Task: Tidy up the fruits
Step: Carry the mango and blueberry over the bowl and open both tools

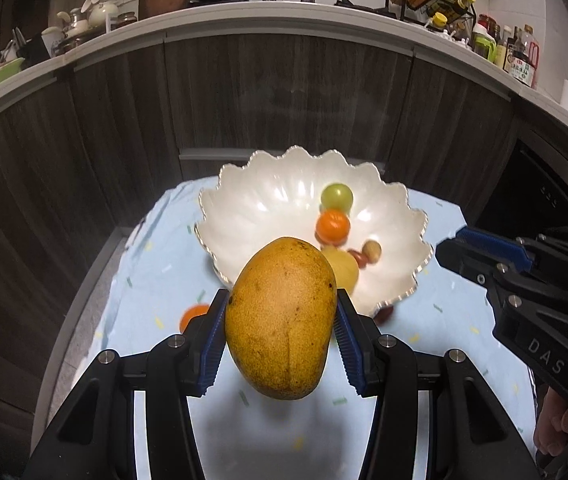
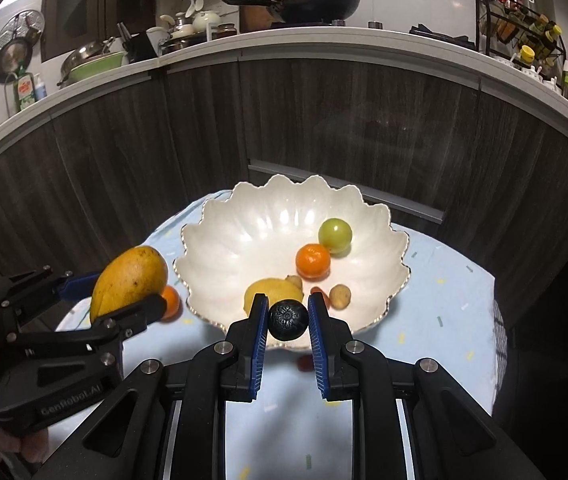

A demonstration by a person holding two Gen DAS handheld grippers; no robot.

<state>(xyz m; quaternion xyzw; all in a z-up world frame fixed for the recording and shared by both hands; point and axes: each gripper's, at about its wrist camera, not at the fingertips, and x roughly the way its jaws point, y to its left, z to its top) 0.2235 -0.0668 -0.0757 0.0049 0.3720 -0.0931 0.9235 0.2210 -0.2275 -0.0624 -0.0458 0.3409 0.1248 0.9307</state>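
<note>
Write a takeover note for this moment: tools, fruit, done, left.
Left tool: shut on the mango, held above the tablecloth in front of the white scalloped bowl.
Right tool: shut on a small dark round fruit at the bowl's near rim.
Done: green fruit, tangerine, lemon and a small brown fruit are in the bowl.
Left: bowl both held fruits, then the orange fruit on the cloth left of the bowl and the small red one by the near rim.

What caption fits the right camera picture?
Right gripper holds a dark round fruit near the white bowl.
</note>
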